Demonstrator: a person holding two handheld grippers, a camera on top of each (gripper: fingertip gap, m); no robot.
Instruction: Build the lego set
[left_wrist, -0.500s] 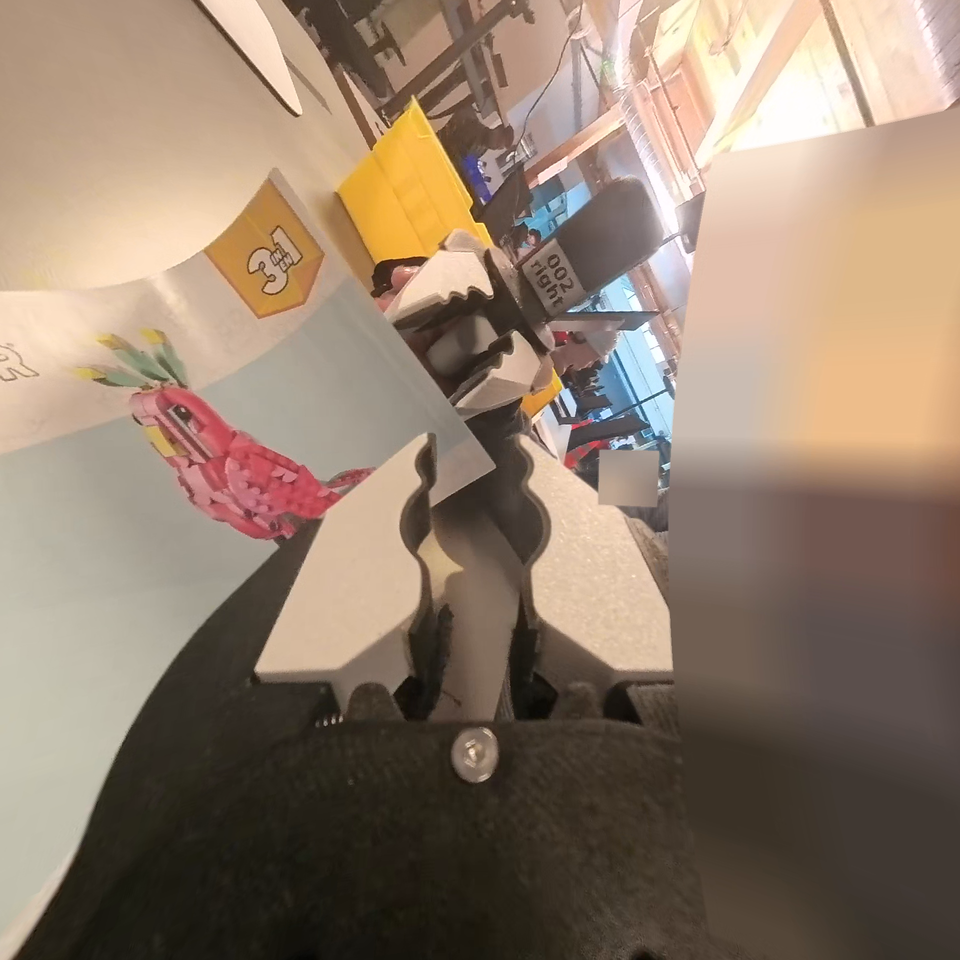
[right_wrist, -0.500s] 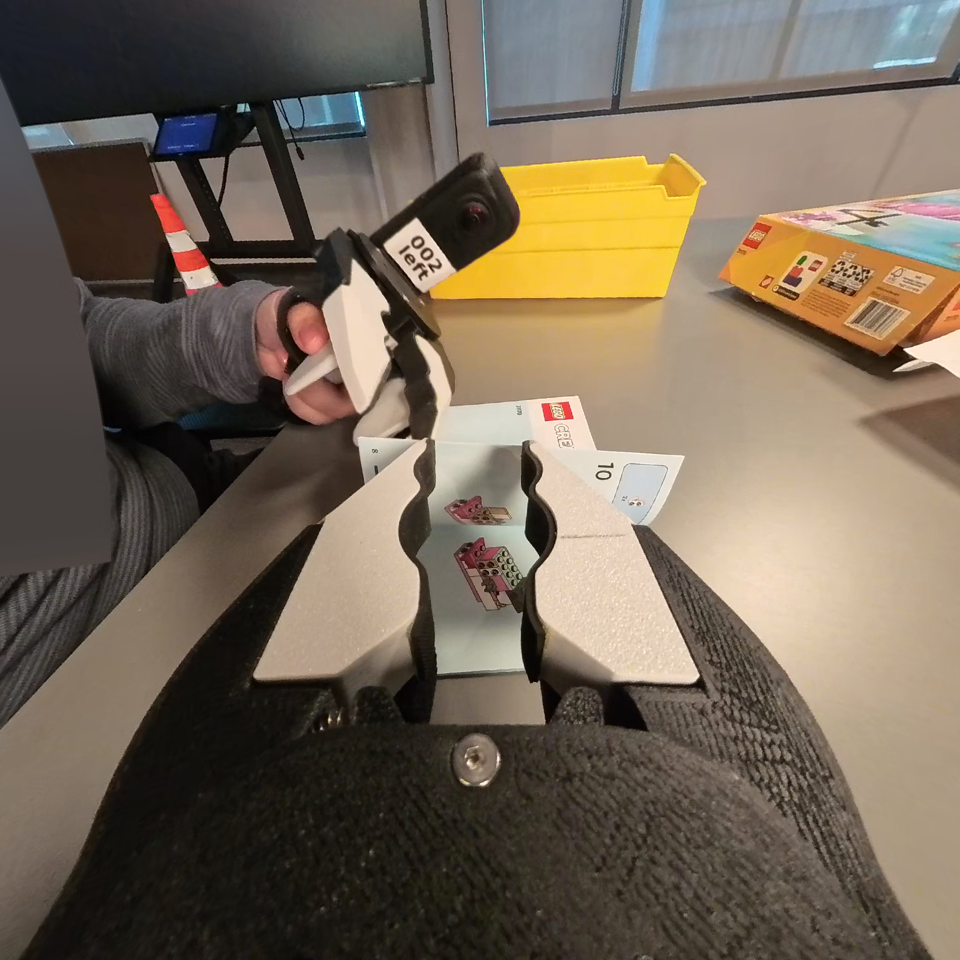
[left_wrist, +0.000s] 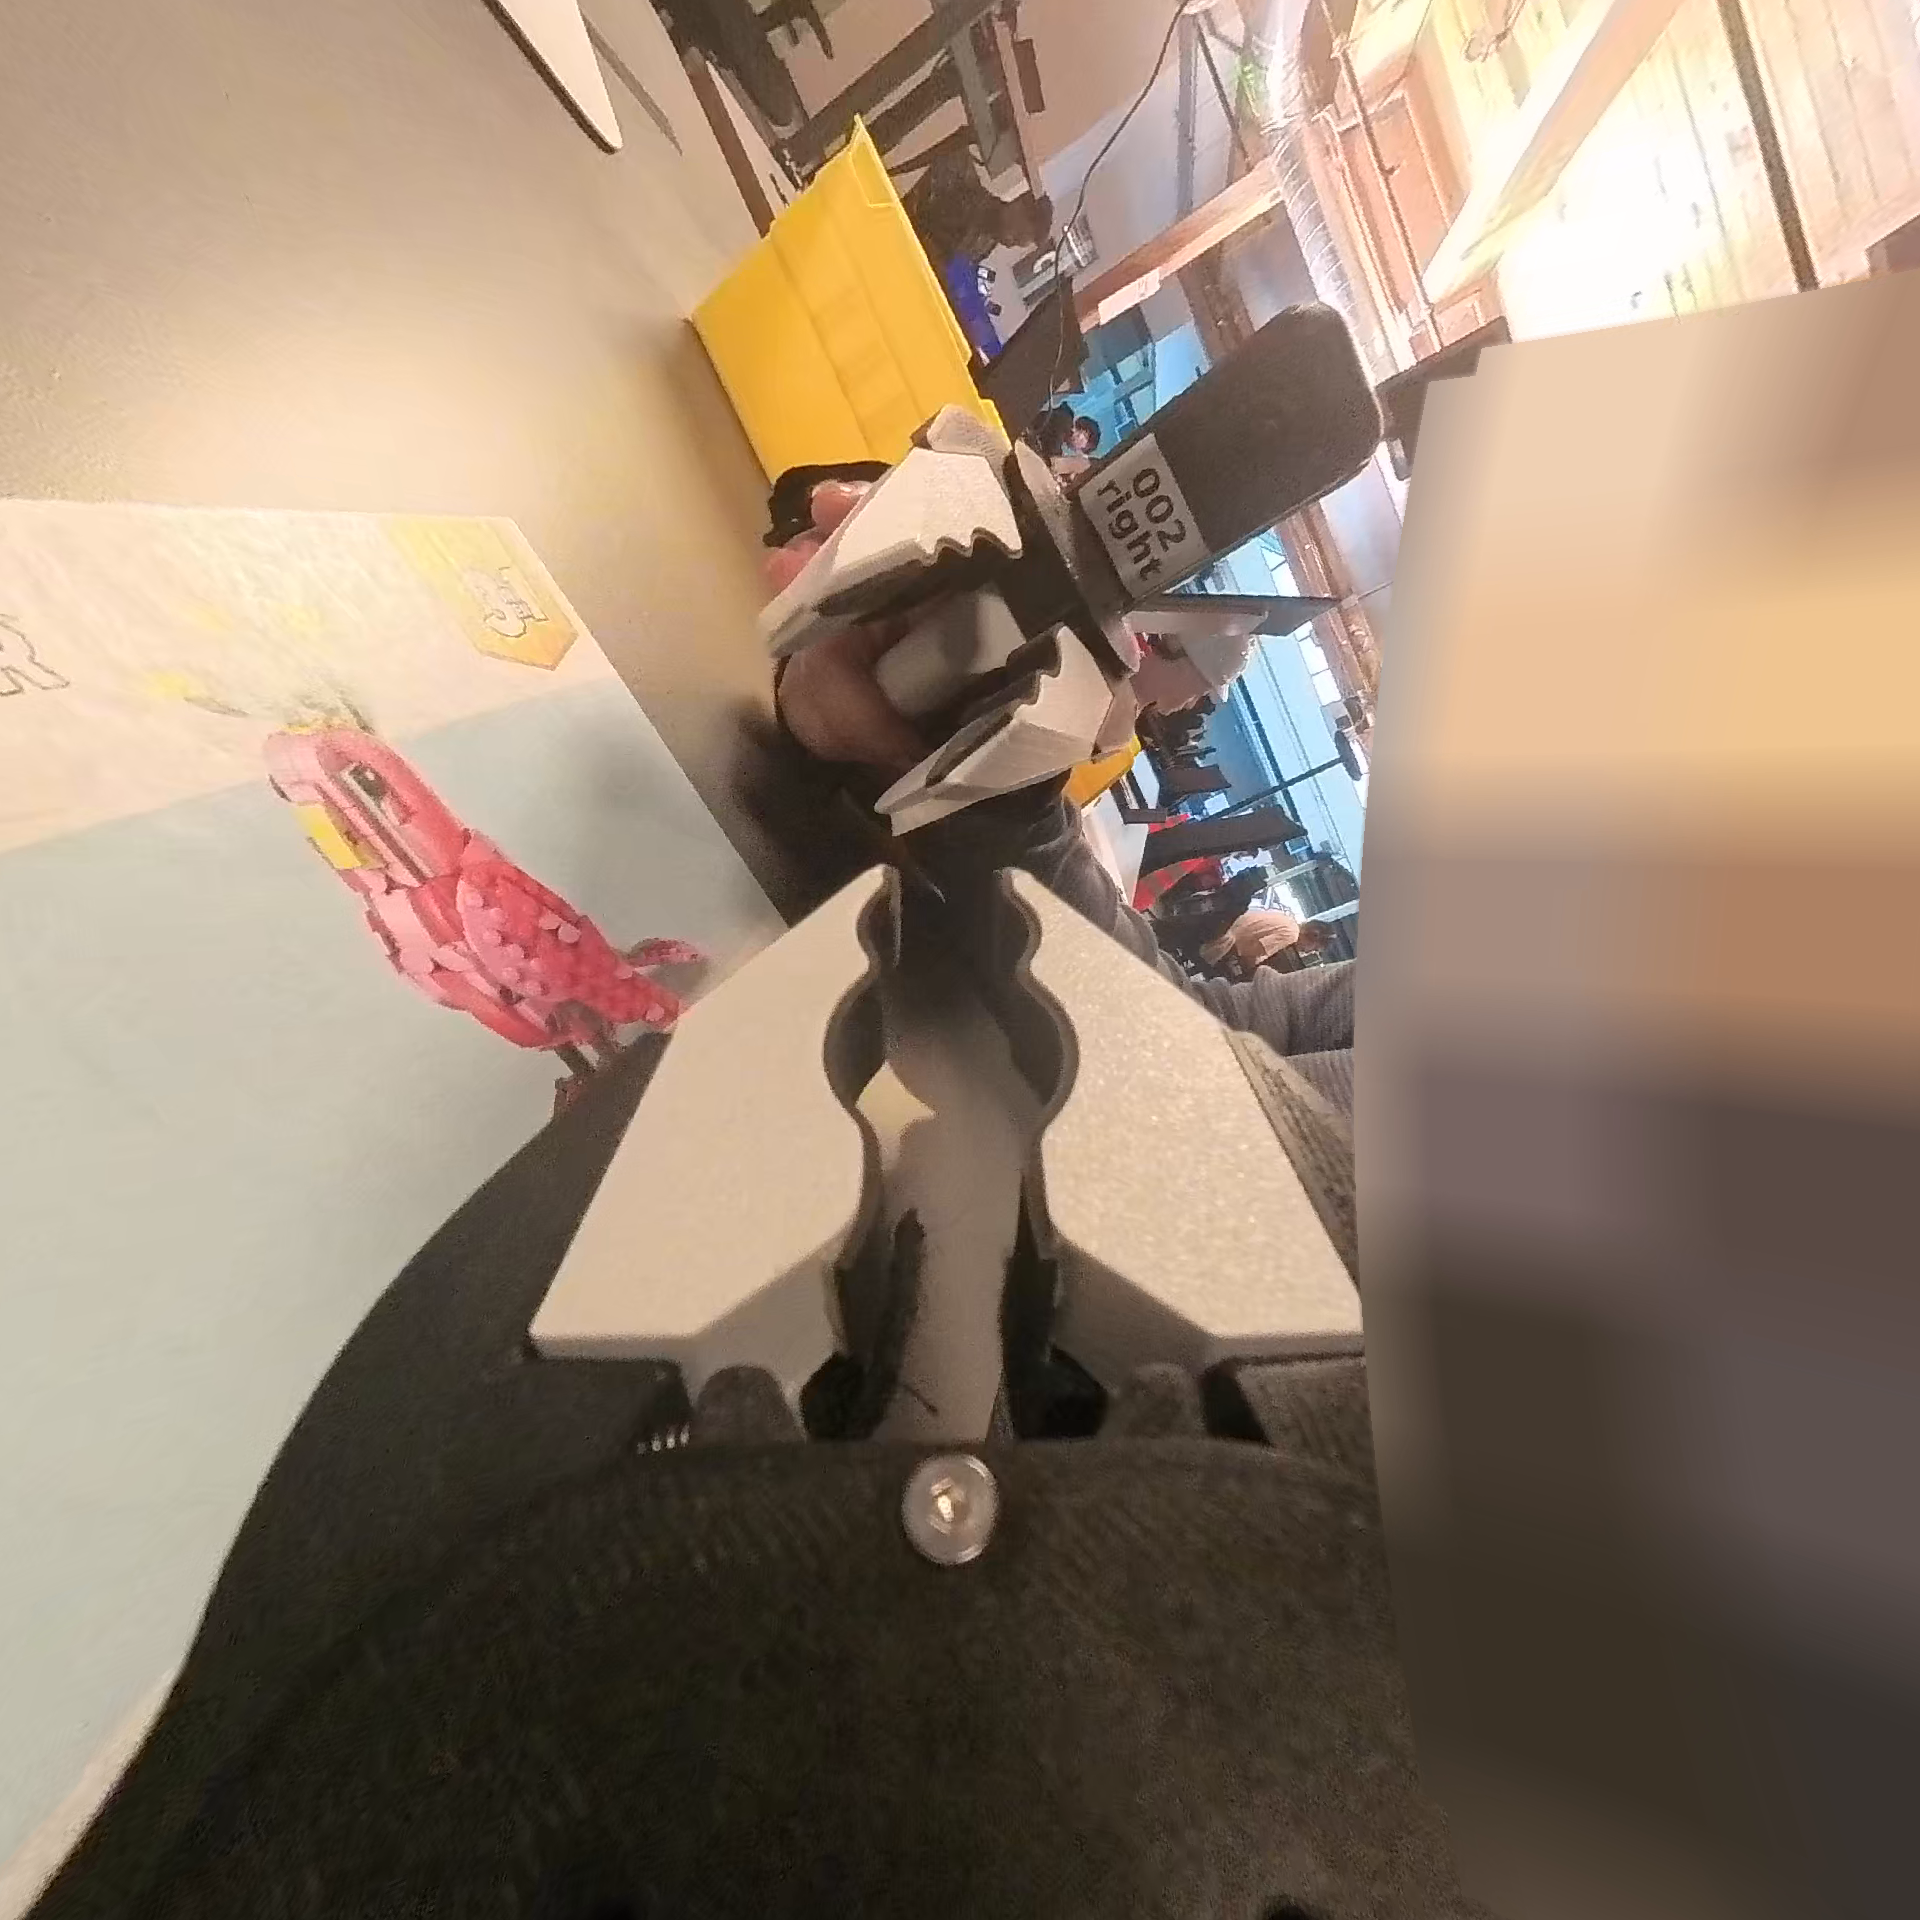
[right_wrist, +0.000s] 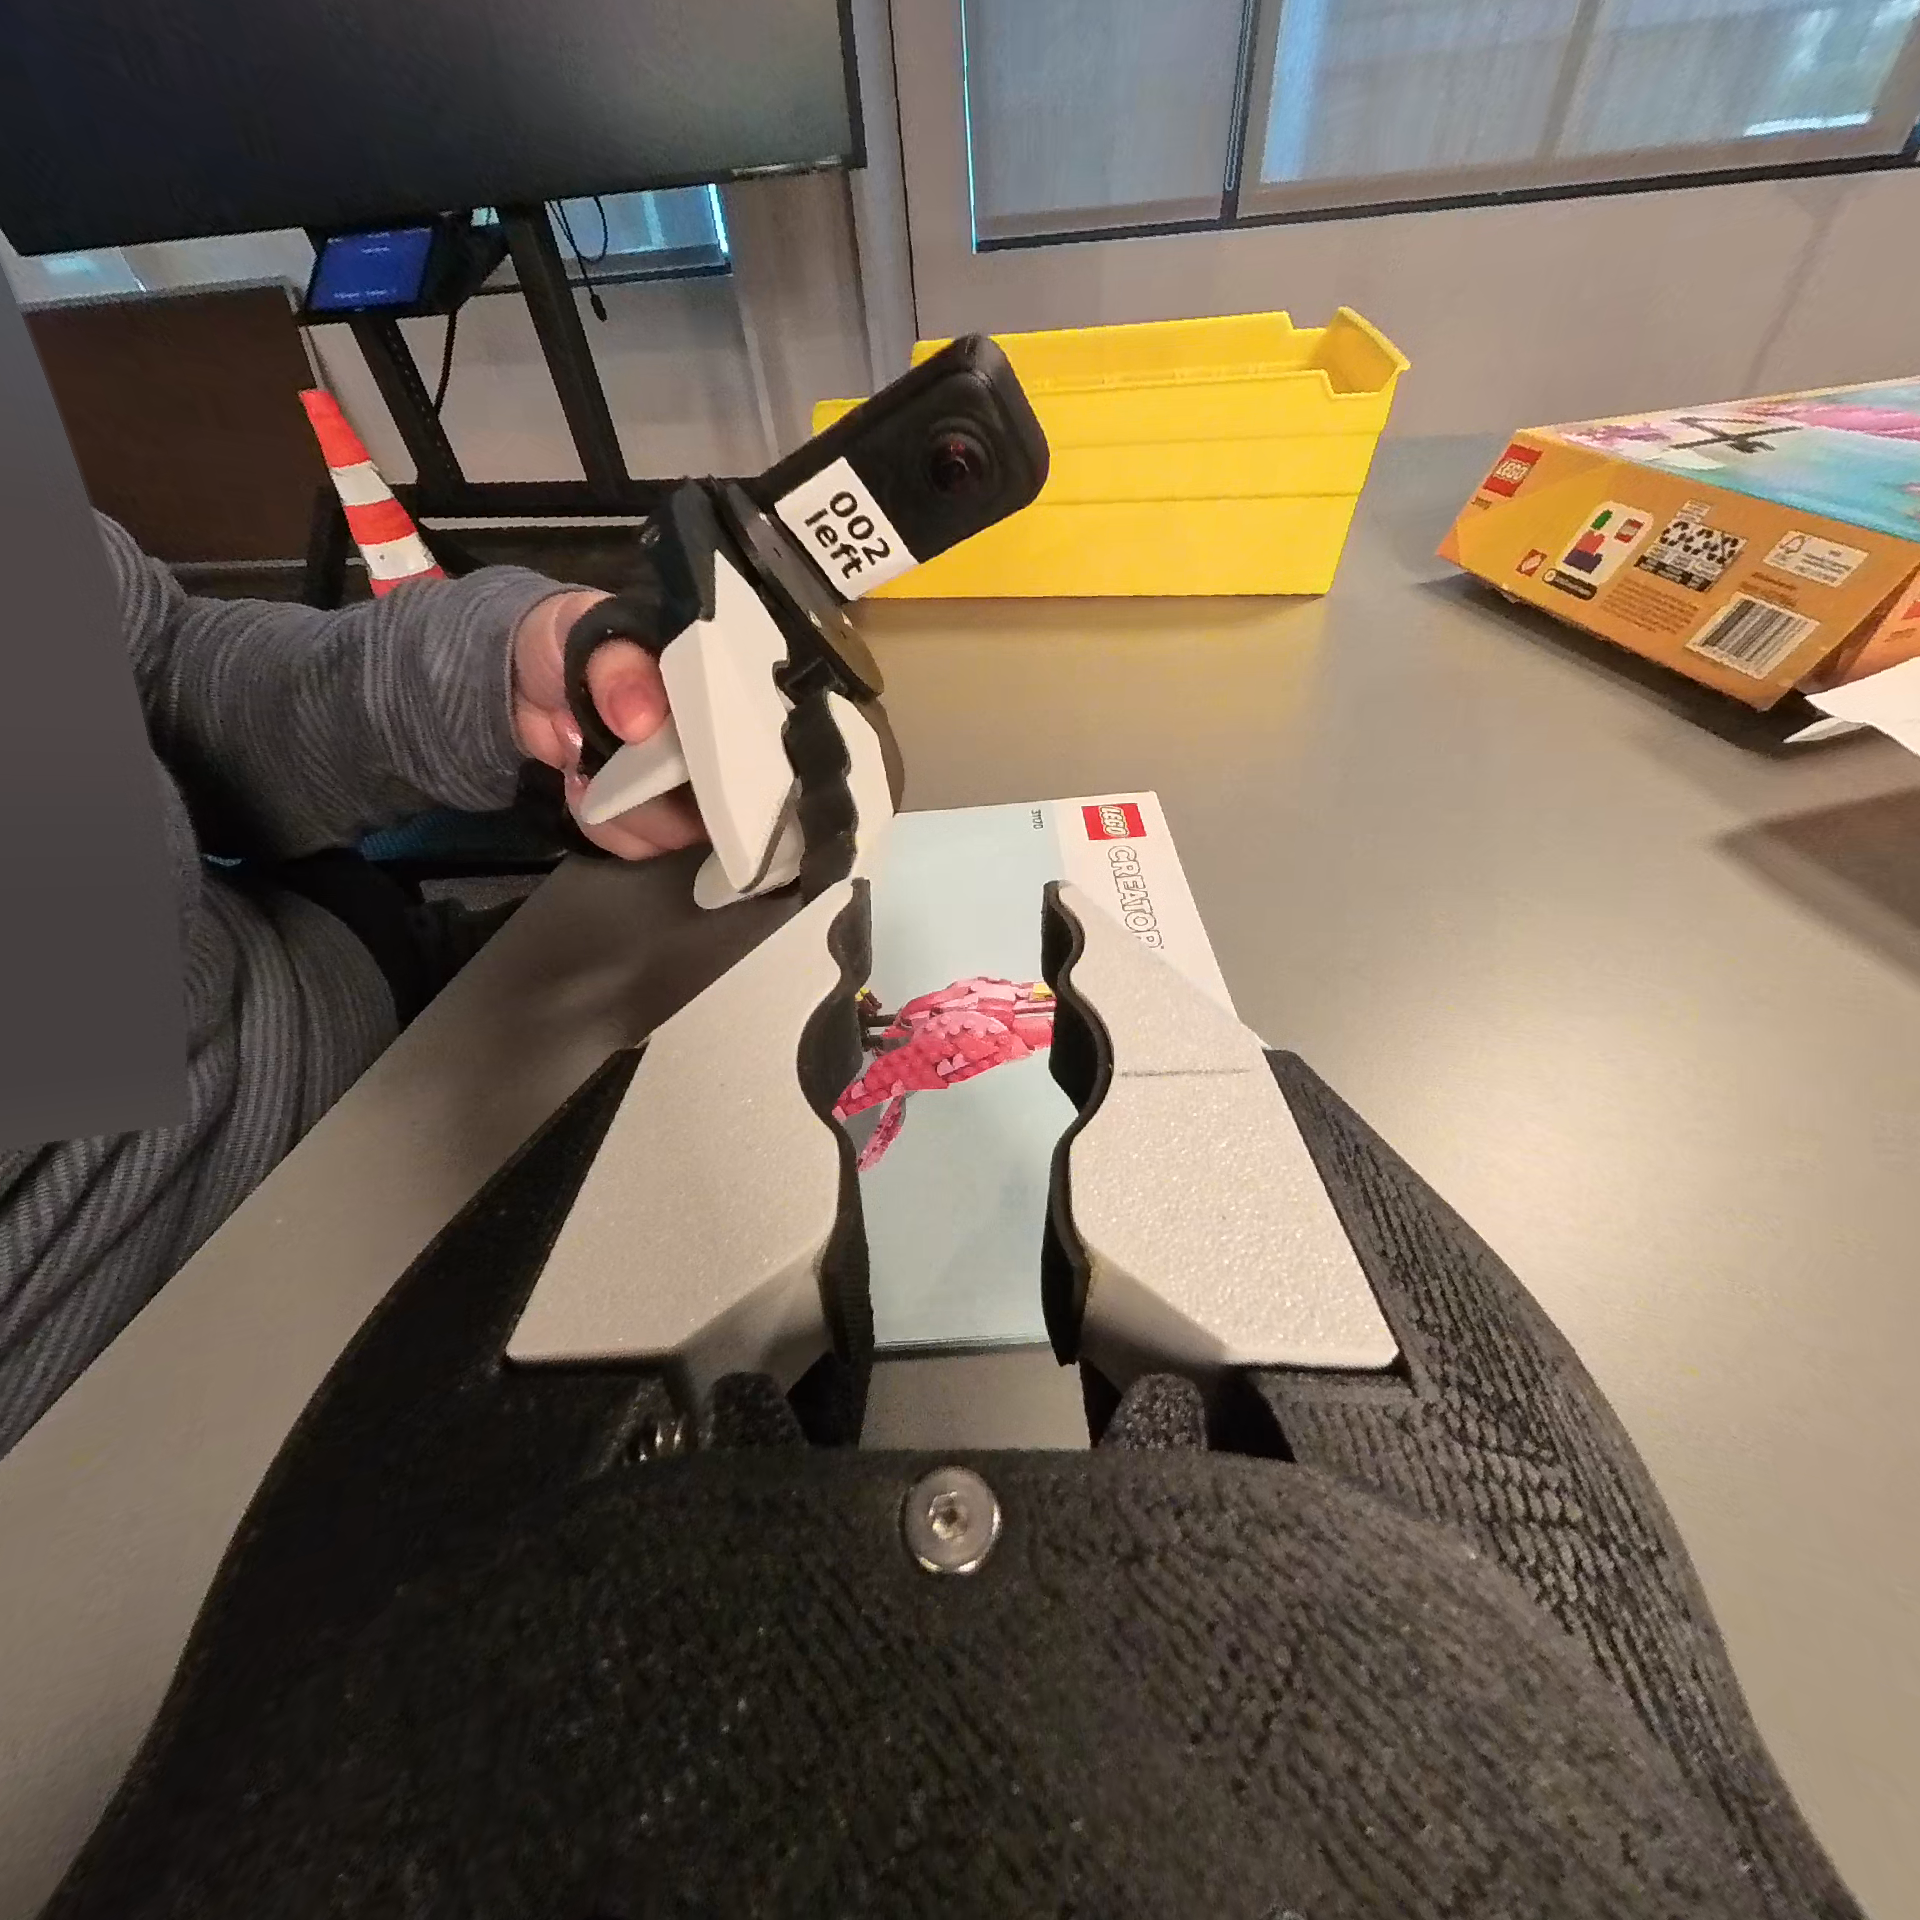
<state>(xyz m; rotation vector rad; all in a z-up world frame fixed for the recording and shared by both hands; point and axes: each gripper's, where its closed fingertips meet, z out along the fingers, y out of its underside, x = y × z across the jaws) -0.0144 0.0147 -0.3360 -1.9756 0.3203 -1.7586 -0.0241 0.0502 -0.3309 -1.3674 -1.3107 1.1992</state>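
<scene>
A building-set instruction booklet (right_wrist: 1122, 862) with a pink flamingo on its pale blue cover lies closed and flat on the grey table (right_wrist: 1507, 935). My right gripper (right_wrist: 951, 894) hovers over it, open and empty, with the cover showing between its fingers. My left gripper (right_wrist: 795, 873) tilts down at the booklet's far left corner. In the left wrist view the booklet (left_wrist: 208, 1039) lies to the left of my left gripper (left_wrist: 945, 894), whose jaws stand narrowly apart with only a dark sleeve behind them. The right gripper (left_wrist: 831, 727) shows just beyond.
A yellow bin (right_wrist: 1122, 468) stands at the table's far side. An orange set box (right_wrist: 1683, 520) lies at the right, with a white sheet beside it. A person's sleeved arm (right_wrist: 312, 675) reaches in from the left. An orange-white cone (right_wrist: 364, 499) stands on the floor behind.
The booklet was open with its cover raised at my left fingers; now it lies closed, cover up. My left jaws have narrowed with nothing between them. The right gripper stays open.
</scene>
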